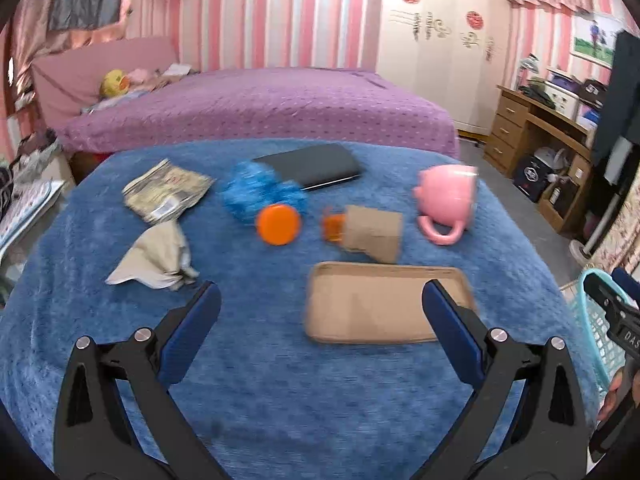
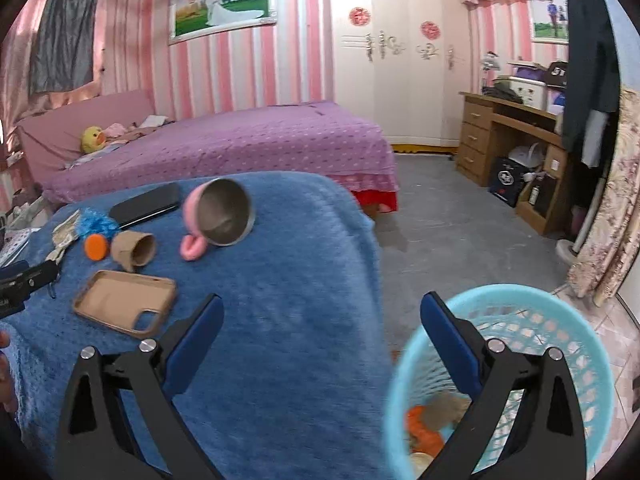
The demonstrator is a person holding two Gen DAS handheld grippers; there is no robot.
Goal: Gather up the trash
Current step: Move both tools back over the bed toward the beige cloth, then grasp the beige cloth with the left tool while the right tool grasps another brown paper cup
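Left tongs (image 1: 320,316) spread wide, empty, over phone case (image 1: 380,308), right tongs (image 2: 320,320) gaping beside basket (image 2: 568,308)

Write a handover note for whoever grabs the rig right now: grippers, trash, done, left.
Left gripper: open, empty, over the blue table.
Right gripper: open, empty, at the table edge above the basket.
Done: some orange and tan pieces already lie in the basket.
Left on the table: crumpled paper, wrapper, blue fluff, orange lid, cardboard tube.
Likely not trash: pink mug, phone case, phone.
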